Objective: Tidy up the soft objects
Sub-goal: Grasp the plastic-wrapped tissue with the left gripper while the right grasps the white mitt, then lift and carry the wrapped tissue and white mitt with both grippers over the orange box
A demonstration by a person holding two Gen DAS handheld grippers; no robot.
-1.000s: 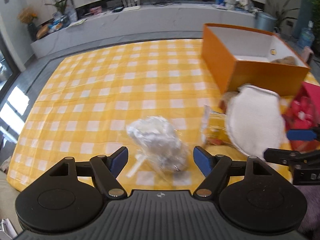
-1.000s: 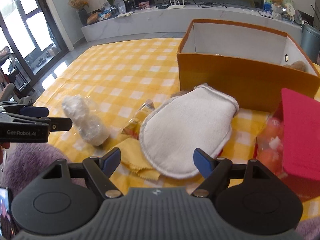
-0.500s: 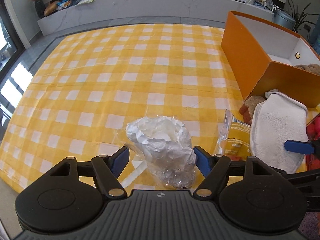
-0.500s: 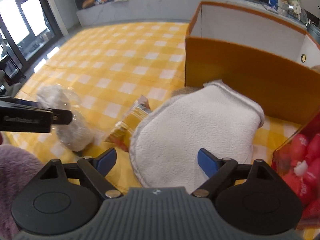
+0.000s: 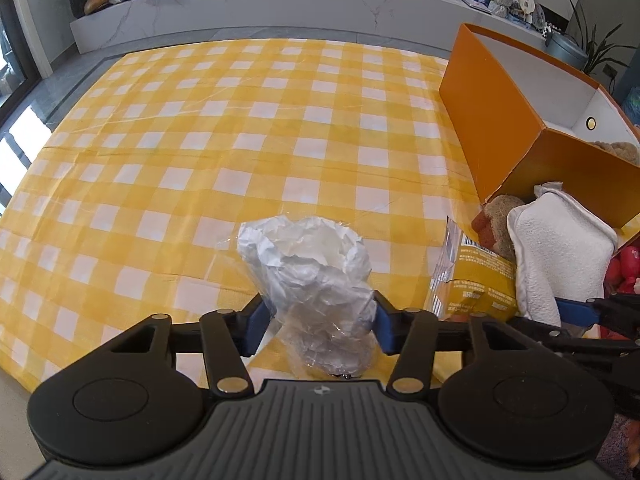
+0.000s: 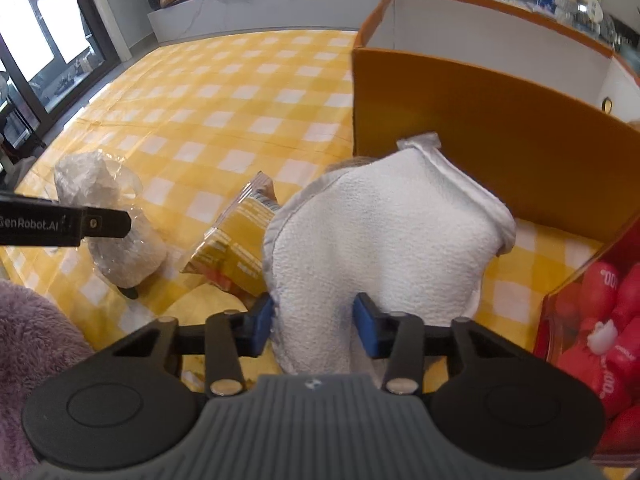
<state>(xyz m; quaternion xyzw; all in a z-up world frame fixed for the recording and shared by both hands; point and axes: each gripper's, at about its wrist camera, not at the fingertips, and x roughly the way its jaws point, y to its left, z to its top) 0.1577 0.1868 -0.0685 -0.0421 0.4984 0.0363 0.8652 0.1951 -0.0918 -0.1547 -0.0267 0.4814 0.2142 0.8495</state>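
Yellow-checked desk (image 5: 200, 152): left claw (image 5: 318, 322) clenched on plastic-wrapped white bundle (image 5: 308, 268) at near edge; right claw (image 6: 314, 322) clenched on white terry mitt (image 6: 384, 240), near orange box (image 6: 480, 120).

Black hand-held gripper (image 5: 318, 324) with blue fingertips (image 5: 256, 322), silver screws, ribbed grey body; white "GenRobot.AI" lettering; fuzzy purple sleeve (image 6: 28, 344).

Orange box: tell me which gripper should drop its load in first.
Right, probably. The right gripper is shut on the white mitt, which lies right against the orange box; the left gripper pinches the plastic bundle farther away.
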